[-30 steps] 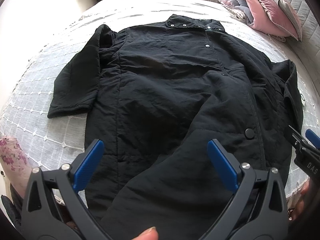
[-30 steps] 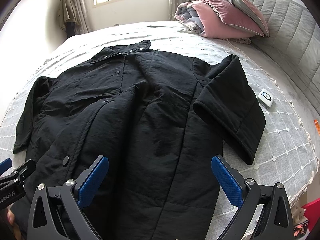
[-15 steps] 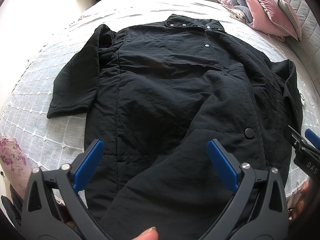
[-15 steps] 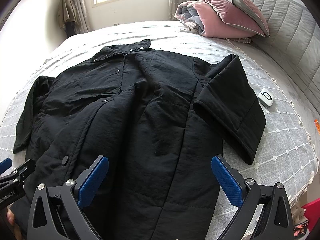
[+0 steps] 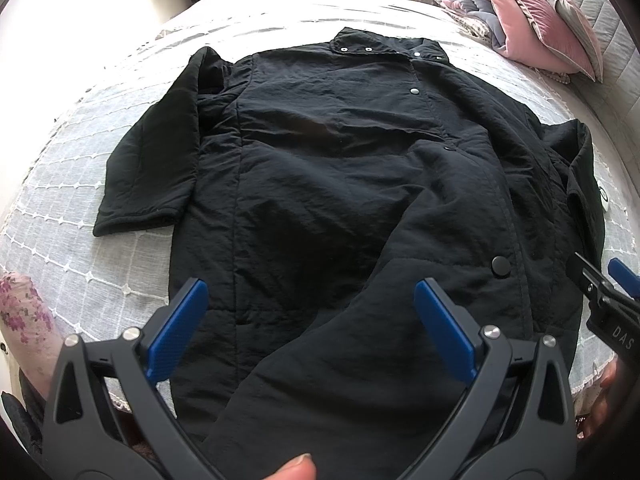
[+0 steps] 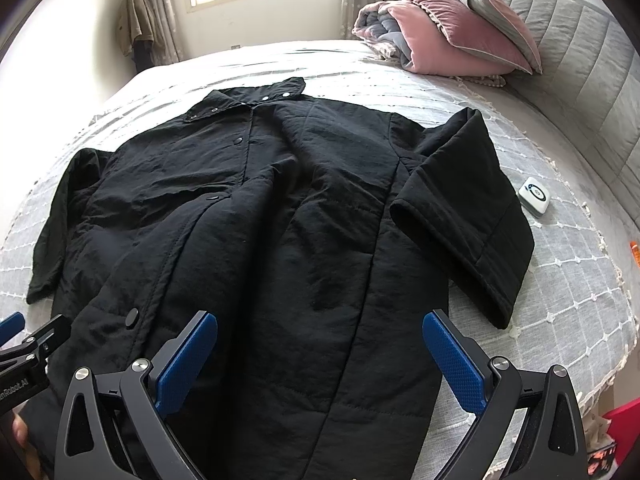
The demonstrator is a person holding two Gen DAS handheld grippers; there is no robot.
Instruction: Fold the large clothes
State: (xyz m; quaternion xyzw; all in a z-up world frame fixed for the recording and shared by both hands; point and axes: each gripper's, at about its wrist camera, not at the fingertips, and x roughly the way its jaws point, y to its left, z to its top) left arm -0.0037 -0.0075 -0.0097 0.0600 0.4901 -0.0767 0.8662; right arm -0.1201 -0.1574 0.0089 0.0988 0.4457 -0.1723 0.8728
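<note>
Black coat (image 5: 340, 200) lying spread flat, front up, on bed (image 5: 80, 240), collar toward 12 o'clock, sleeves out at 9 and 3. Nothing folded yet; every fold remaining. Left gripper (image 5: 312, 328) and right gripper (image 6: 320, 360) hovering over hem, both gaping, grasping nothing.

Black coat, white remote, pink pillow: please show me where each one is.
black coat (image 6: 288, 208), right wrist view, chest panel.
white remote (image 6: 534, 195), right wrist view, its top face.
pink pillow (image 6: 444, 46), right wrist view, its velvet side.
</note>
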